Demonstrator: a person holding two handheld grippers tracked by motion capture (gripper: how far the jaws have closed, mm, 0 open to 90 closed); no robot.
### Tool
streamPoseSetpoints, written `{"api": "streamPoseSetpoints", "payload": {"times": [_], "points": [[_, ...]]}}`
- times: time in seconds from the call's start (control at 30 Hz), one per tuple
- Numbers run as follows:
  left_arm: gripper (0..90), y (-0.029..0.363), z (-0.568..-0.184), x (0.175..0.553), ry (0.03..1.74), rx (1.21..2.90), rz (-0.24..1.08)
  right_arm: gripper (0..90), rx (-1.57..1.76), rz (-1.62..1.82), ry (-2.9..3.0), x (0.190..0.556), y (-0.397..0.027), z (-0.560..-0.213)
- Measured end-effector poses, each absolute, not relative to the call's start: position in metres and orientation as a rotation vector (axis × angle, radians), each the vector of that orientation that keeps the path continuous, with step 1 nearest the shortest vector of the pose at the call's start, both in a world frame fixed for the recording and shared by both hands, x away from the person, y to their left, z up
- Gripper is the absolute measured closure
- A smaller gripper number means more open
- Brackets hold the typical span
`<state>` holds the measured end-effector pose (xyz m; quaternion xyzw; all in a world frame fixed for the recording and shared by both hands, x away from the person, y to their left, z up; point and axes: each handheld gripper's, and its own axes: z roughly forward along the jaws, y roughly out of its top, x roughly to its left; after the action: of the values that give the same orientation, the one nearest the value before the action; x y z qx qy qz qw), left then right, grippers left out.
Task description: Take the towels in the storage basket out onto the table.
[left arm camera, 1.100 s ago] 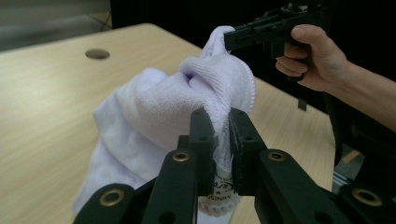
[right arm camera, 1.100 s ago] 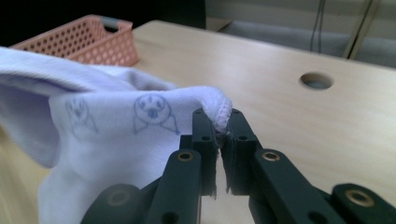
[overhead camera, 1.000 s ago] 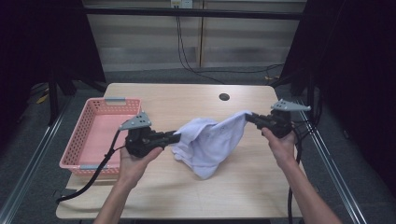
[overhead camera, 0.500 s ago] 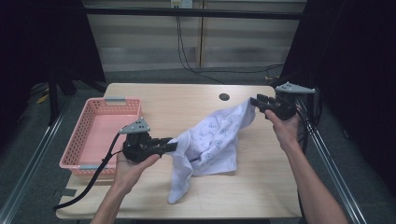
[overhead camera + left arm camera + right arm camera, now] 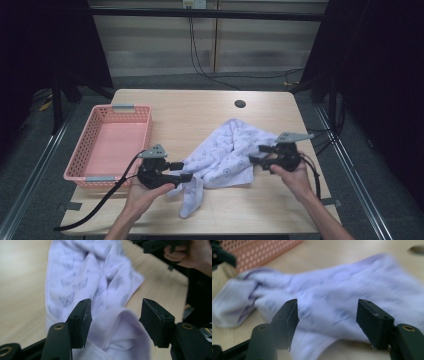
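A lab: dark curtains (image 5: 55, 45) enclose a railed table (image 5: 200, 107).

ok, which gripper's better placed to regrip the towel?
Left, probably. The left gripper has just opened with a towel fold between its jaws; the right gripper, also just opened, has cloth beyond its pads.

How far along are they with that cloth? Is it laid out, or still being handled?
Done: the cloth lies on the table, rumpled, not flat or folded. In hand: the left gripper and right gripper have just been opening; both stand open at the cloth's two ends, a fold still between the left one's pads. Left: probably smoothing or folding it; the pink basket holds nothing.
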<state>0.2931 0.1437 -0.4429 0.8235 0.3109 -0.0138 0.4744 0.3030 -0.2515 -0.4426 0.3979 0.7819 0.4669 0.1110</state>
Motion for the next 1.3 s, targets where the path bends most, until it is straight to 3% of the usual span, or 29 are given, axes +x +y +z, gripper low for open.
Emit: {"api": "streamPoseSetpoints", "payload": {"times": [0.07,0.17,0.27,0.3,0.33,0.37,0.43,0.57,0.77,0.93,0.97,1.0,1.1,1.17,1.2,1.23,1.3], "points": [[40.2,0.141,-0.454,0.297,0.776,2.043,-0.029,31.9,1.164,1.365,2.333,0.300,-0.244,-0.452],[42.3,0.133,-0.477,0.310,0.809,2.074,-0.056,19.8,1.124,1.300,2.443,0.303,-0.220,-0.482],[48.1,0.127,-0.487,0.313,0.819,2.126,-0.031,21.5,1.107,1.207,2.486,0.308,-0.211,-0.493],[52.1,0.125,-0.490,0.311,0.819,2.148,0.003,33.5,1.107,1.126,2.457,0.310,-0.206,-0.498],[58.2,0.125,-0.490,0.311,0.819,2.148,0.003,33.5,1.107,1.126,2.457,0.310,-0.206,-0.498],[66.1,0.127,-0.488,0.311,0.829,2.154,0.002,49.8,1.116,1.100,2.443,0.315,-0.209,-0.497],[77.7,0.129,-0.487,0.310,0.824,2.146,-0.007,62.4,1.161,1.119,2.445,0.320,-0.215,-0.495],[81.7,0.134,-0.476,0.302,0.796,2.065,-0.082,70.6,1.231,1.189,2.335,0.333,-0.236,-0.478],[82.5,0.128,-0.442,0.287,0.691,1.930,-0.107,72.3,1.294,1.250,2.116,0.364,-0.276,-0.429],[82.1,0.114,-0.437,0.283,0.671,1.926,-0.107,71.7,1.291,1.285,2.042,0.383,-0.286,-0.408],[81.4,0.107,-0.448,0.283,0.674,1.985,-0.105,66.3,1.295,1.245,2.054,0.392,-0.284,-0.410],[79.3,0.107,-0.448,0.283,0.674,1.985,-0.105,66.3,1.295,1.245,2.054,0.392,-0.284,-0.410],[67.6,0.112,-0.463,0.285,0.715,2.016,-0.141,52.9,1.350,1.203,1.999,0.398,-0.291,-0.423],[59.0,0.115,-0.463,0.284,0.723,2.006,-0.148,49.8,1.393,1.202,1.995,0.398,-0.300,-0.429],[59.0,0.118,-0.461,0.284,0.728,1.997,-0.147,49.8,1.393,1.202,1.995,0.398,-0.300,-0.429],[50.6,0.123,-0.458,0.283,0.730,1.992,-0.135,46.7,1.390,1.188,2.024,0.392,-0.303,-0.433],[47.4,0.132,-0.452,0.281,0.739,1.983,-0.126,42.3,1.362,1.217,2.056,0.380,-0.300,-0.433]]}}
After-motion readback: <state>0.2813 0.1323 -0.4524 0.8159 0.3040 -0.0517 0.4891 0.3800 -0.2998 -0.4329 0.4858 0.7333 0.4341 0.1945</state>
